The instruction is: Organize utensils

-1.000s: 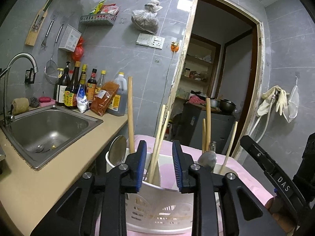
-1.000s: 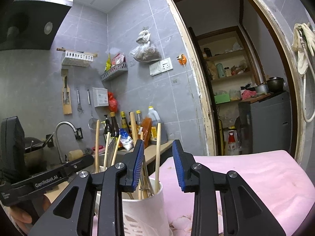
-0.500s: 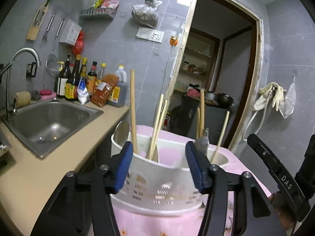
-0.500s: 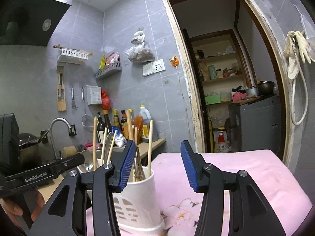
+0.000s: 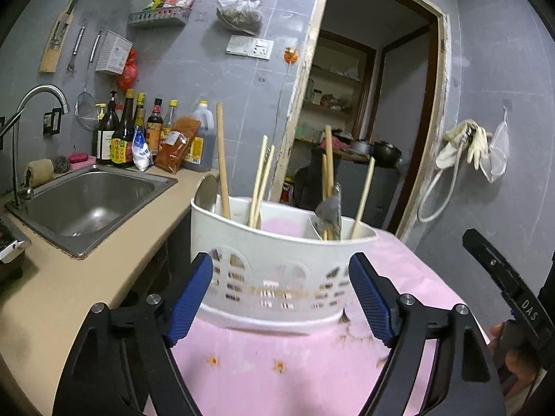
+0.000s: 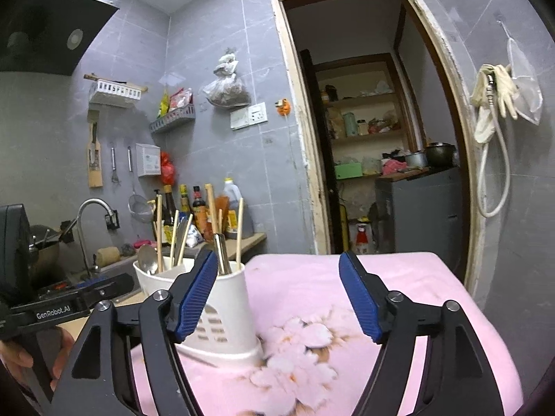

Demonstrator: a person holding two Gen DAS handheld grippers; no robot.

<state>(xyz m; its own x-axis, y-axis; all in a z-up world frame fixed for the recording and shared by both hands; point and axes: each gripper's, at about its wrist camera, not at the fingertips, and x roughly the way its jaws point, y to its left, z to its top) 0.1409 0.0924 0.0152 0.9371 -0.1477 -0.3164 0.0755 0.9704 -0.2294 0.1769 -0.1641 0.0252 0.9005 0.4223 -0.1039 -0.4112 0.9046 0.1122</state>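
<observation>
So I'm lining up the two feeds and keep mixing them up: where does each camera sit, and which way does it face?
Left wrist: on the left gripper, jaws open, facing the white utensil holder broadside, sink to its left; the right gripper's body and a hand show at the right edge.
Right wrist: on the right gripper, jaws open, holder off to its left, facing the doorway; the left gripper's body shows at left.
Shared: holder, pink cloth, doorway, bottles.

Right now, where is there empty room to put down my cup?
The pink cloth right of the white utensil holder is bare up to its far edge. The tan counter in front of the sink is free too. It is crowded by the bottles behind the sink.
</observation>
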